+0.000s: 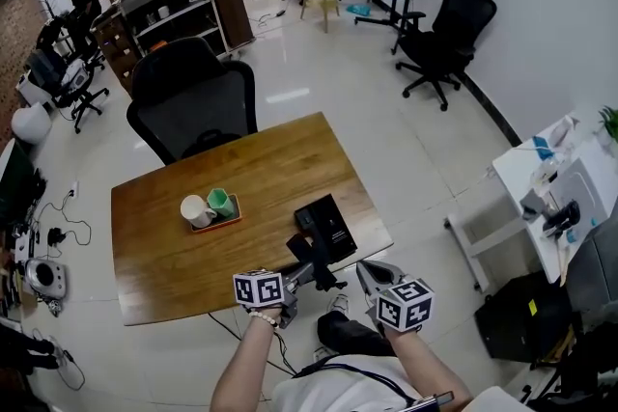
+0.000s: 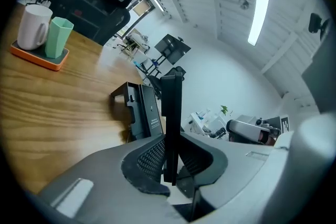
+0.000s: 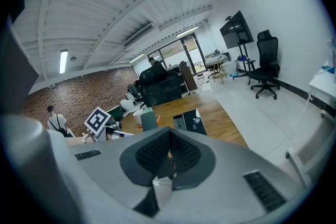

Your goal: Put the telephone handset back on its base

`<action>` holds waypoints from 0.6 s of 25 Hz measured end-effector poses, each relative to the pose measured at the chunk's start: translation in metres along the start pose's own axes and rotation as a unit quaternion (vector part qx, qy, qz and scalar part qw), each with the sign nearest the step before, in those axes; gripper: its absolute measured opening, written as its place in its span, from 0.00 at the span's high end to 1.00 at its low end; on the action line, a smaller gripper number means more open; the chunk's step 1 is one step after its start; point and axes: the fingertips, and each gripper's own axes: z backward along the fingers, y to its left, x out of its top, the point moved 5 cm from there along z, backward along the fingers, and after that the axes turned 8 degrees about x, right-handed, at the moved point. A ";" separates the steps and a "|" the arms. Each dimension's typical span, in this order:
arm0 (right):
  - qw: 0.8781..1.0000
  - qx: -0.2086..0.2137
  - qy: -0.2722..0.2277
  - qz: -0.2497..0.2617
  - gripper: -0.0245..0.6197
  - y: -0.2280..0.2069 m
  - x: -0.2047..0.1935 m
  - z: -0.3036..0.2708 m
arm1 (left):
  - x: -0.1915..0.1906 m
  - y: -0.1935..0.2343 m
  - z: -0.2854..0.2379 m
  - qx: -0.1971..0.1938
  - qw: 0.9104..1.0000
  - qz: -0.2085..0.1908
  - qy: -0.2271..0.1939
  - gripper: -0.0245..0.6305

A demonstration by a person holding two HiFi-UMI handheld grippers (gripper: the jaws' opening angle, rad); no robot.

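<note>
The black telephone base lies near the front right edge of the wooden table. My left gripper is shut on the black handset and holds it just in front of the base, at the table's edge. In the left gripper view the handset stands upright as a narrow bar between the ribbed pads, with the base a little beyond it. My right gripper hovers off the table's front right corner with its jaws shut and nothing in them.
An orange tray near the table's middle carries a white mug and a green cup. A black office chair stands at the far side. White side tables are on the right. People work at desks far left.
</note>
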 end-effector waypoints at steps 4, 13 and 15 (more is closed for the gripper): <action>1.000 -0.003 0.001 -0.001 0.96 -0.010 0.008 -0.011 | 0.015 0.013 -0.013 -0.012 1.000 0.003 0.016 0.85; 1.000 0.002 0.014 0.015 0.96 -0.023 0.026 -0.045 | 0.037 0.036 -0.046 -0.058 0.997 0.007 0.048 0.85; 1.000 0.002 0.018 0.013 0.96 -0.024 0.026 -0.050 | 0.040 0.041 -0.054 -0.066 0.996 0.008 0.057 0.85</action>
